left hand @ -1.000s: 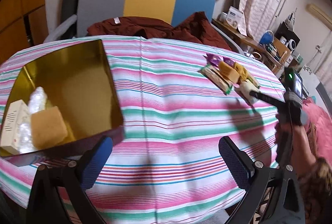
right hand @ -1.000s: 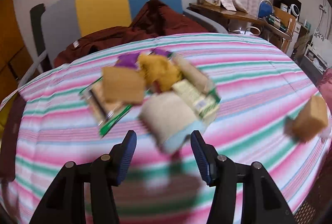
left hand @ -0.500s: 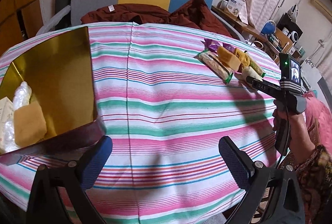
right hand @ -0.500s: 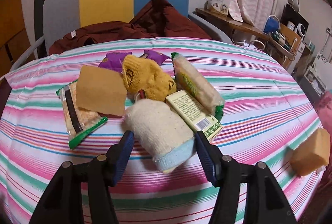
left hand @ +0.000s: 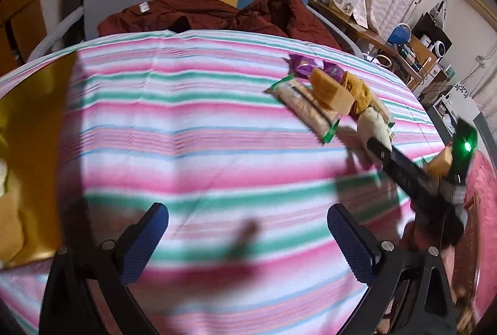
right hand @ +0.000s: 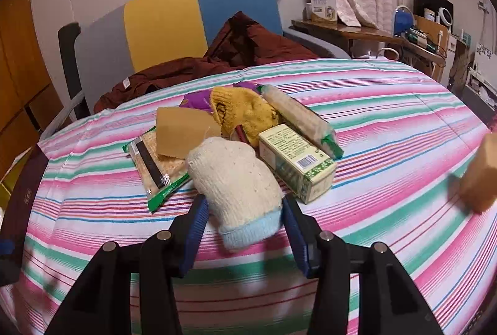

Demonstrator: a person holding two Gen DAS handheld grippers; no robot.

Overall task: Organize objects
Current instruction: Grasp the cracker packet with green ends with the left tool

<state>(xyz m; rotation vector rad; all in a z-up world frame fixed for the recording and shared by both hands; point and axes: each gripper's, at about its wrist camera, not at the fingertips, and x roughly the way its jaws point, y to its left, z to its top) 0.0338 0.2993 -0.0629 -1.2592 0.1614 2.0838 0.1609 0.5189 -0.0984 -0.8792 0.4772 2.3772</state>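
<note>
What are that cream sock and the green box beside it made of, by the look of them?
Cream sock: looks like knitted wool or acrylic yarn, matte and fuzzy, with visible stitch rows and a pale blue ribbed cuff. Green box: probably thin printed cardboard, slightly glossy, with sharp folded edges, text and a barcode.

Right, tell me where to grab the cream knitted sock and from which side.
Take the cream sock across its body just above the pale blue cuff, coming from the near table edge. The cuff points at the right gripper, whose jaws are closing with the sock between them. That end is clear; the toe abuts the tan block and green box.
</note>
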